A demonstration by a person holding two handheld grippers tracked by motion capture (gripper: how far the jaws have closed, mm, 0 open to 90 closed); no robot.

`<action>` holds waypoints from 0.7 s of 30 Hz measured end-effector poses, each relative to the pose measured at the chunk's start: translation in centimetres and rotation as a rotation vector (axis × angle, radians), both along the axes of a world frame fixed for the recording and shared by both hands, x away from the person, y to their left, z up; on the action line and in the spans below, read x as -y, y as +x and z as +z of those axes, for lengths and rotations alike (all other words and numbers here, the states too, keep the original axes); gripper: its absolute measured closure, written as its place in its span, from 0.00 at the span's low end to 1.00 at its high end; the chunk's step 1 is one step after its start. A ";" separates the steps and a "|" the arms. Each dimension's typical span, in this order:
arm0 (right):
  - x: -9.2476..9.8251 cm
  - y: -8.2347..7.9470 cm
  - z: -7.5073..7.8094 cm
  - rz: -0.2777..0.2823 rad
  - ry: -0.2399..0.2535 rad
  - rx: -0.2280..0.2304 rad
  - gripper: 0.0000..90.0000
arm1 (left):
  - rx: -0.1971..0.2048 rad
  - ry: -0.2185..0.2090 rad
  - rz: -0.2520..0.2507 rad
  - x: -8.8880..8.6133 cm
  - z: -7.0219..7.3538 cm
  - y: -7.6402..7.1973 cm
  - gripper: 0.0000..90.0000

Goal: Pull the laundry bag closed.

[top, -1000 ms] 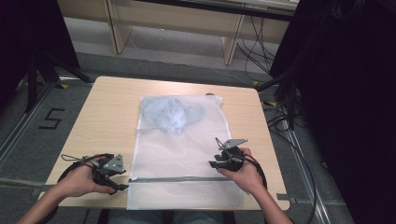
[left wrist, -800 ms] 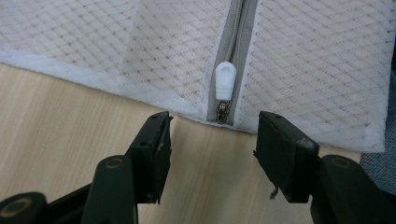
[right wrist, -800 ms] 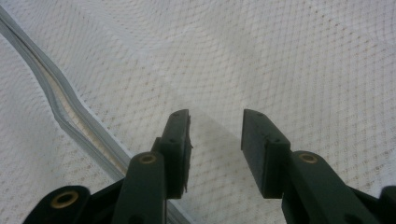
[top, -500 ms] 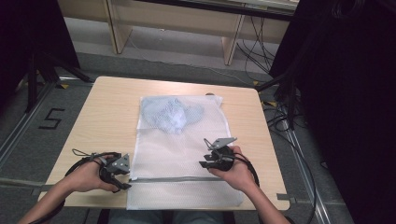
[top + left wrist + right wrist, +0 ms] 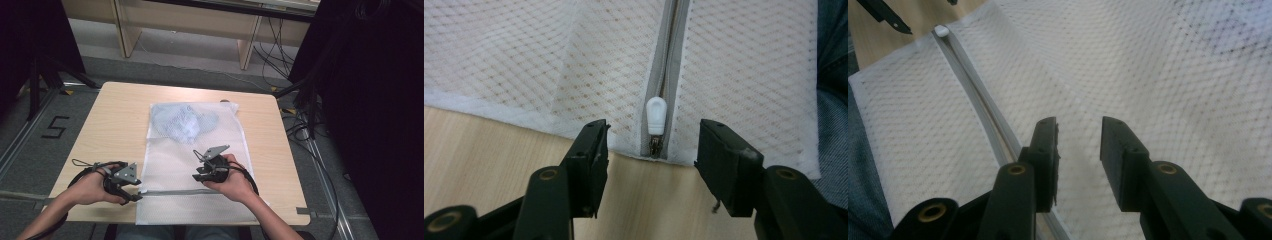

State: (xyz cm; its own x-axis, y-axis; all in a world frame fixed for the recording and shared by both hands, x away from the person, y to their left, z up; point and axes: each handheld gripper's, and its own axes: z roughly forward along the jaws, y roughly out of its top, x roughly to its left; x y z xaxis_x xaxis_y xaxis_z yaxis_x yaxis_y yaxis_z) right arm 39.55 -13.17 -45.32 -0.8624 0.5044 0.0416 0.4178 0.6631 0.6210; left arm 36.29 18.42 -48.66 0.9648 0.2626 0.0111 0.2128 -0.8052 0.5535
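Zip pull (image 5: 656, 114) lined up, not gripped.
Left gripper (image 5: 651, 150) open; right gripper (image 5: 1079, 145) open, closing over mesh bag (image 5: 175, 165). Risk: snagging mesh.

Grey floor (image 5: 60, 110), wooden table (image 5: 120, 107)

A: How were the two hand-held grippers built?

B: The left gripper (image 5: 131, 192) and the right gripper (image 5: 199, 173) were made of black, angular parts, each topped by a grey three-cornered plate (image 5: 216, 151) and trailed by a looped black cable (image 5: 80, 176).

A: And the jaws at close range?

B: Flat rectangular black pads (image 5: 591, 155) were carried on arms pinned with brass-coloured round pivots (image 5: 1017, 170); small screw holes were seen in the pad faces. The forearms were bare, and blue denim (image 5: 831, 100) was worn on the legs.
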 end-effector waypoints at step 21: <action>-3.0 -0.4 -0.4 0.041 0.005 -0.023 0.76 | -0.056 -0.109 0.039 -1.7 -0.2 0.7 0.60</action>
